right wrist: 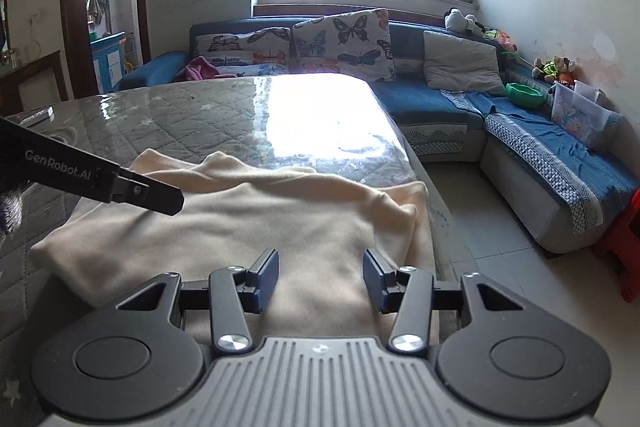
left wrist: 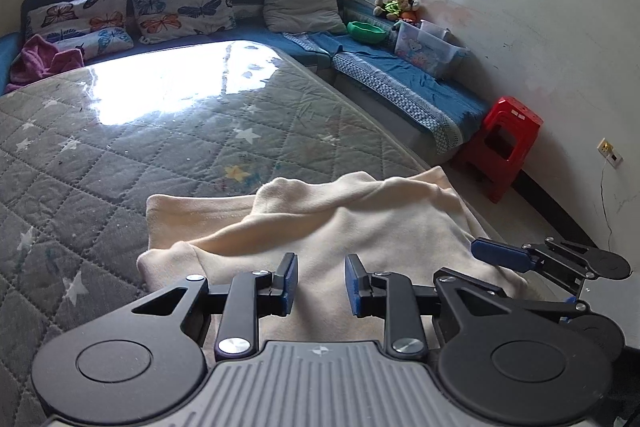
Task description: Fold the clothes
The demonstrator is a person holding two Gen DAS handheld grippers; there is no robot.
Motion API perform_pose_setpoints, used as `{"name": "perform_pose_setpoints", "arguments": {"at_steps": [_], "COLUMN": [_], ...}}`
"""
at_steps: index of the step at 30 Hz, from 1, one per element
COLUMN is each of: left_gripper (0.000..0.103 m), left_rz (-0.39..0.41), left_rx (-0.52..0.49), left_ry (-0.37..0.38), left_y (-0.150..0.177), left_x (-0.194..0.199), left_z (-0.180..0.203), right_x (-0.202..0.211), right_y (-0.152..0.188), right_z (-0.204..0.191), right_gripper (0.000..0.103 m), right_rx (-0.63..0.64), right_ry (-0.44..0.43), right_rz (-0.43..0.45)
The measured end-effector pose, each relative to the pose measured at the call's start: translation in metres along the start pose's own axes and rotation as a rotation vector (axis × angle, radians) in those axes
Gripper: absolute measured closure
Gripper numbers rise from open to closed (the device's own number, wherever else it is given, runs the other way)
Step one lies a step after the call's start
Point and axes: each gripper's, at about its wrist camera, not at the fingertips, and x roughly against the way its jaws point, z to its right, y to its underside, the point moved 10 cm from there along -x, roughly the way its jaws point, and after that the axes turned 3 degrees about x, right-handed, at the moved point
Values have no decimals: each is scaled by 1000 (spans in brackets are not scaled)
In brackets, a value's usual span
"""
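Both the left gripper (left wrist: 321, 284) and right gripper (right wrist: 320, 277) hang with jaws spread, holding nothing, over the cream garment (left wrist: 340, 223) bunched at the surface's (left wrist: 120, 147) near right corner, where I reckon a careless tug could drag it off the edge.

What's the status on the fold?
Left claw open, right claw open, both empty over the cream garment. Garment partly folded, lying at the table edge. Nothing in the way.
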Motion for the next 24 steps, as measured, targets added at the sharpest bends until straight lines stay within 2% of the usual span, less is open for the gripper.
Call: {"name": "perform_pose_setpoints", "arguments": {"at_steps": [6,10,16,24], "left_gripper": [74,74,74,68], "left_rz": [9,27,39,49], "left_rx": [-30,-44,-105,-122], "left_ry": [3,11,4,-3], "left_y": [11,16,35,47], "left_x": [3,10,20,26], "left_z": [4,6,9,11], "right_x": [14,22,18,26], "right_y": [11,6,11,15], "right_z": [-1,-3,-4,-11], "right_gripper": [52,51,50,48], "right_rx": [18,23,23,40], "right_ry": [19,31,34,38], "right_rz": [13,29,22,28]}}
